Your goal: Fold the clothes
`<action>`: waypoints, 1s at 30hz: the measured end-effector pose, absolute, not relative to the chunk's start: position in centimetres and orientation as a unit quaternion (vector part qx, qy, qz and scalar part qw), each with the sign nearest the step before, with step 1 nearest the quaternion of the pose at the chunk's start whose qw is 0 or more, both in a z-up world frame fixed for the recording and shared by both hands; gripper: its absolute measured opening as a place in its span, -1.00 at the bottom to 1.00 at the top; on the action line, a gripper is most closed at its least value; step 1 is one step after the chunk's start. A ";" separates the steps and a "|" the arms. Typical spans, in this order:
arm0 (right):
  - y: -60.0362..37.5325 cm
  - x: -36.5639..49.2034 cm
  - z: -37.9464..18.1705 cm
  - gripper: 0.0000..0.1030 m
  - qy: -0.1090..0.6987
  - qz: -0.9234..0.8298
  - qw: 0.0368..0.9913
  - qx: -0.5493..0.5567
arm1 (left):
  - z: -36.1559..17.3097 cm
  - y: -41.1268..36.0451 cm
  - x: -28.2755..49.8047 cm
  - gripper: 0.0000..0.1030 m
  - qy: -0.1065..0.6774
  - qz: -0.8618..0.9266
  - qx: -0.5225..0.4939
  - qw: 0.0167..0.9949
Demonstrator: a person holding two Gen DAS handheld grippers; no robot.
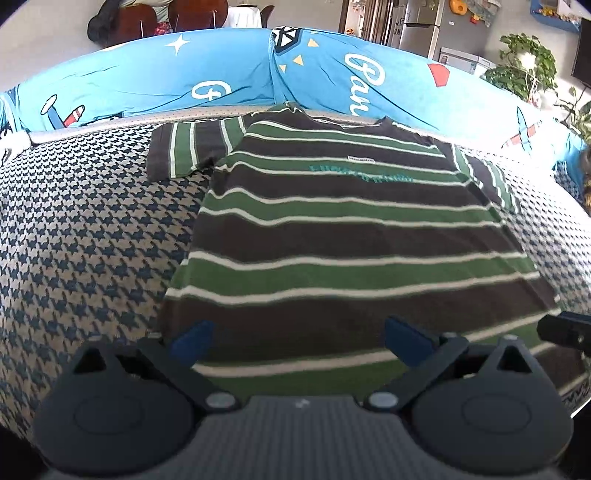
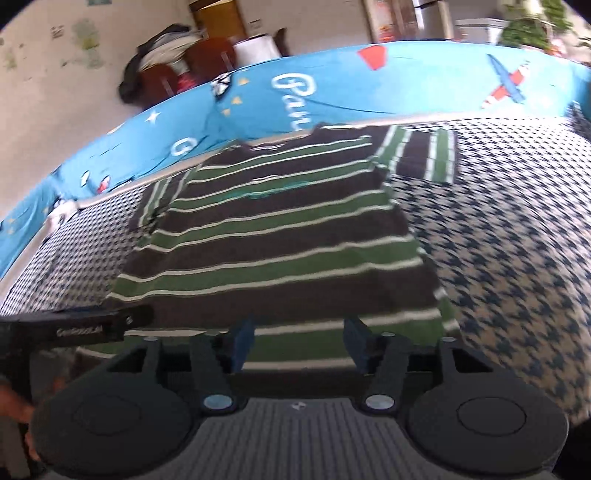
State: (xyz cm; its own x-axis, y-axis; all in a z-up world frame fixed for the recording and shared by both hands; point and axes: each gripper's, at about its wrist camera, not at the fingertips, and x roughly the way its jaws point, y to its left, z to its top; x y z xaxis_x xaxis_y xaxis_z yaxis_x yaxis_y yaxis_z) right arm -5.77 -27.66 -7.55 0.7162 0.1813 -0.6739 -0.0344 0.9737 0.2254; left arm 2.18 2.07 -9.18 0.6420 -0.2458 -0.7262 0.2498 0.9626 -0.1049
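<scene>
A T-shirt with dark brown and green bands and thin white stripes lies flat, front up, on a houndstooth cover, collar toward the far side, both sleeves spread. My left gripper stands open wide just above the shirt's near hem, toward its left corner, with nothing between its blue pads. In the right wrist view the same T-shirt fills the middle. My right gripper is open over the hem near the right corner, pads apart and not pressing the cloth. The left gripper's finger shows at the left edge.
A blue cartoon-print cushion or quilt borders the far side of the cover. Beyond it are chairs, a fridge and a potted plant. Houndstooth cover lies on both sides of the shirt. A hand shows lower left.
</scene>
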 end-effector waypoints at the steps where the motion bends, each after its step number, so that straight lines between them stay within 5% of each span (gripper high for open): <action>1: -27.6 -5.3 -7.5 0.21 0.375 0.066 0.919 0.097 | -9.1 2.1 2.6 0.82 0.400 -0.135 0.000 0.906; 5: -27.7 -3.4 -7.1 0.40 0.390 0.093 0.912 0.089 | -8.7 2.7 4.5 0.59 0.402 -0.123 -0.013 0.907; 11: -28.1 0.3 -7.8 0.42 0.414 0.106 0.896 0.120 | -8.3 4.2 7.9 0.45 0.408 -0.108 -0.032 0.906; 30: -28.6 7.9 -9.7 0.42 0.442 0.086 0.880 0.153 | -8.3 6.4 17.8 0.66 0.426 -0.050 -0.038 0.902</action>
State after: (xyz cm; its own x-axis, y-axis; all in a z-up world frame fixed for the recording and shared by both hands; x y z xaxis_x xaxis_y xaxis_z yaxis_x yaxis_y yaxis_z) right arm 7.94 -28.55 -9.73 0.5942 0.2864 -0.7516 -0.0150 0.9383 0.3456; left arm 17.83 6.40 -8.33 0.6313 -0.1223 -0.7658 0.0577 0.9922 -0.1109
